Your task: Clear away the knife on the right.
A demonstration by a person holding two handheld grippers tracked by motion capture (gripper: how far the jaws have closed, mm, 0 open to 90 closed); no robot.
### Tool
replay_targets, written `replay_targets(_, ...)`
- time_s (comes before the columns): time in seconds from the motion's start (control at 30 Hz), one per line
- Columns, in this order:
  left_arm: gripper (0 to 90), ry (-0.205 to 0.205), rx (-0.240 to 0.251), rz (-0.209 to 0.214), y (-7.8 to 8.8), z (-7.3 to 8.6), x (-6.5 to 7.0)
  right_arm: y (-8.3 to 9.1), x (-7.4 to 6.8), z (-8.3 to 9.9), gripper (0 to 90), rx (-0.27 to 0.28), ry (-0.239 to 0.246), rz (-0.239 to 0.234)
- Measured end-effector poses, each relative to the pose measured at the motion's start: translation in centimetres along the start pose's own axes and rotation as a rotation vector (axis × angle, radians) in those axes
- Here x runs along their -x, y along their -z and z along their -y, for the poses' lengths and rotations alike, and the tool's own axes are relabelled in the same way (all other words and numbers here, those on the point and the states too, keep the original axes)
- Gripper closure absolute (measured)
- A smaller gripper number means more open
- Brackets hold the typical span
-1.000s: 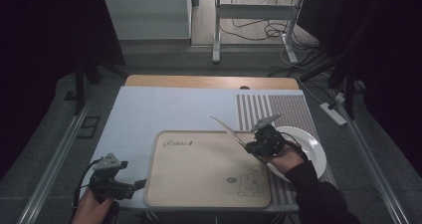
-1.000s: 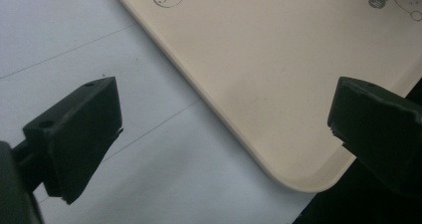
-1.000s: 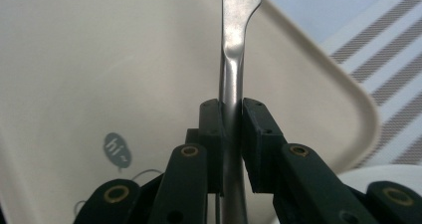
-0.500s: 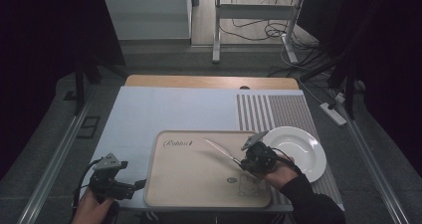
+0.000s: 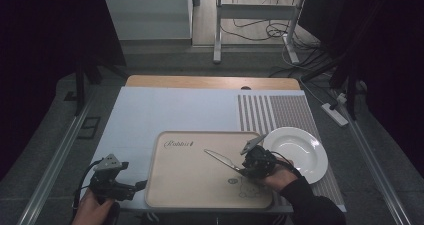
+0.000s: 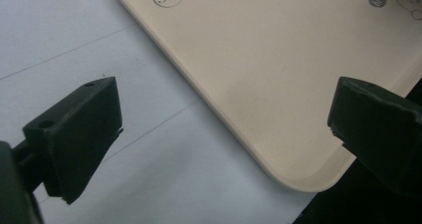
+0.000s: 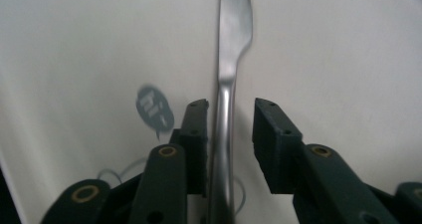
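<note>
The right gripper (image 5: pixel 245 166) has come down from above the striped mat (image 5: pixel 277 112) and white plate (image 5: pixel 295 152) onto the beige tray (image 5: pixel 185 185), bringing the butter knife (image 5: pixel 222 160) with it. A second ago the knife hung in the air over the tray's right edge; now it lies flat on the tray, blade pointing toward the tray's far left, handle end near the printed cartoon. In the right gripper view the knife (image 7: pixel 226 99) runs up between the jaws, which have just been opening: a gap shows on the right side of the handle, while the left pad sits against or just beside it, so the pinch is released. The left gripper (image 5: pixel 140 185) has not moved; it rests at the tray's near left corner, its jaws spread wide over the pale surface (image 6: pixel 74 40) and the tray's corner (image 6: pixel 278 134), holding nothing.
</note>
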State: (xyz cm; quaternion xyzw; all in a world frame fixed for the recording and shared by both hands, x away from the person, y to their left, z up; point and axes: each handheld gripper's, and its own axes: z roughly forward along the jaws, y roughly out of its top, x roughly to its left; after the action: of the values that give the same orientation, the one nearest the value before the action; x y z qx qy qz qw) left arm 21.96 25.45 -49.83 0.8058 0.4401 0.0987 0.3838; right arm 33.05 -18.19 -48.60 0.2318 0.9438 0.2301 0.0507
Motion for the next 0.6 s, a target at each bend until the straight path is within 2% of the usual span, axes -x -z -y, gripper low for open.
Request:
replay_targets(0.1, 1.8, 0.001, -0.001, 0.0, 0.0, 0.0, 0.0, 0.0, 0.0, -1.1, 90.0, 0.036, 0.064, -0.026)
replay_targets(0.17, 1.8, 0.0, 0.0, -0.001, 0.0, 0.0, 0.0, -0.4, -0.2, -2.0, 90.0, 0.06, 0.09, -0.025)
replay_targets(0.37, 1.8, -0.001, 0.003, 0.0, 0.0, 0.0, 0.0, -2.8, -0.5, -4.6, 90.0, 0.043, 0.118, -0.057)
replay_targets(0.6, 1.8, -0.002, 0.003, 0.001, 0.0, 0.0, 0.0, -4.6, -0.2, -5.1, 90.0, 0.006, 0.13, -0.067)
